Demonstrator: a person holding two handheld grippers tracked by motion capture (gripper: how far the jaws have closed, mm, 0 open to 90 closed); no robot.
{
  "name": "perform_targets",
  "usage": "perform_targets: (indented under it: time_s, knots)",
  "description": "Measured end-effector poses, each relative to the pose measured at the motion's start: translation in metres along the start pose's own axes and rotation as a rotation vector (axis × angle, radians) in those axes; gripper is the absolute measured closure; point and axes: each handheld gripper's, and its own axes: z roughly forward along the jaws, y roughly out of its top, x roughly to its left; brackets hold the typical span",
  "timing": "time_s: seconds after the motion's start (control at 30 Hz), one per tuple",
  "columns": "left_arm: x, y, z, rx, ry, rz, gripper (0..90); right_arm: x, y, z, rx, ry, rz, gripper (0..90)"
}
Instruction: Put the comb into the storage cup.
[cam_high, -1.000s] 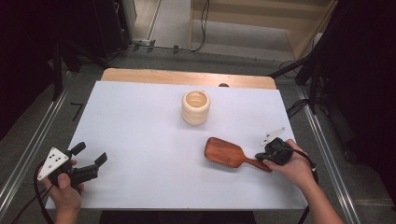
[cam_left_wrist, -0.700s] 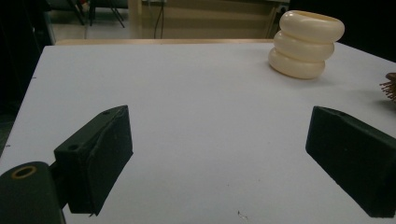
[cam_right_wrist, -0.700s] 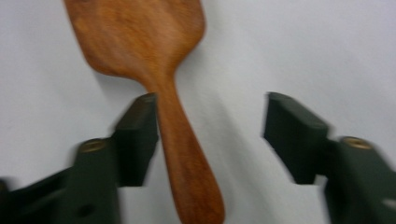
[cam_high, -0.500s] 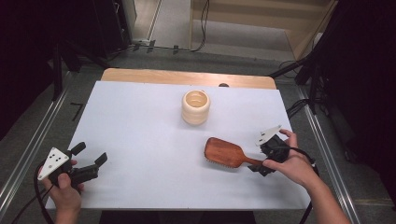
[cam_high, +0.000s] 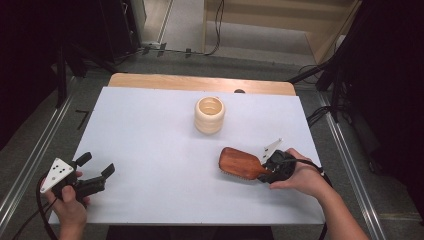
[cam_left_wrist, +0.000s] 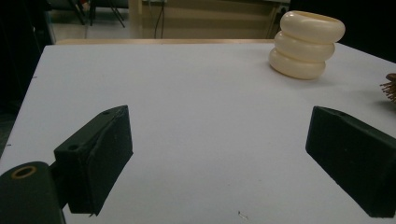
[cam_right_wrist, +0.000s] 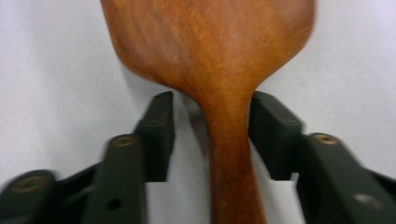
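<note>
Right gripper (cam_high: 270, 172) jaws have just been closing around the hairbrush (cam_high: 241, 163) handle, not yet pinching; a grasp is judged imminent. Left gripper (cam_high: 95, 176) jaws spread.

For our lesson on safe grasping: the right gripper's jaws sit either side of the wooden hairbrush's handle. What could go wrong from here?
1. The right gripper, its jaws just closing, shows a gap on one side of the hairbrush handle; the brush could twist as they close.
2. Gripped at the handle, the heavier head may droop when lifted.
</note>
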Motion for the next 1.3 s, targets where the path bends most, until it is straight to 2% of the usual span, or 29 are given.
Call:
perform_targets:
  time_s: [0.03,0.07,0.13,0.33,0.63,0.8,0.83,0.87,1.1,1.13,1.3]
  knots:
    - [0.000,0.000,0.000,-0.001,-0.001,0.000,7.6,0.000,0.000,0.000,-0.006,0.003,0.006,63.7]
    - [0.000,0.000,0.000,0.001,-0.001,0.002,7.6,-0.001,0.000,-0.001,-0.013,0.013,0.010,67.5]
    - [0.000,0.000,0.000,0.001,-0.001,0.002,7.6,-0.001,-0.001,0.000,-0.018,0.013,0.018,68.7]
    - [0.000,0.000,0.000,0.001,0.001,0.002,7.6,0.003,-0.003,-0.002,-0.035,0.017,0.058,70.2]
    - [0.000,0.000,0.000,0.000,-0.001,0.002,7.6,0.006,-0.010,-0.002,-0.111,-0.016,0.117,70.5]
    - [0.000,0.000,0.000,-0.001,0.000,0.000,7.6,0.006,-0.013,-0.006,-0.166,-0.033,0.145,70.5]
    - [0.000,0.000,0.000,0.002,0.000,0.002,7.6,0.007,-0.014,-0.009,-0.191,-0.029,0.161,70.5]
    - [0.000,0.000,0.000,0.001,0.000,0.002,7.6,0.007,-0.014,-0.009,-0.191,-0.029,0.161,70.5]
    - [0.000,0.000,0.000,-0.002,-0.002,0.003,7.6,0.011,-0.013,-0.016,-0.283,-0.048,0.189,70.5]
    - [0.000,0.000,0.000,-0.002,-0.003,0.003,7.6,0.011,-0.013,-0.016,-0.283,-0.048,0.189,70.5]
    - [-0.001,0.000,0.000,-0.003,-0.002,0.010,7.6,0.015,-0.012,-0.015,-0.354,-0.063,0.221,70.4]
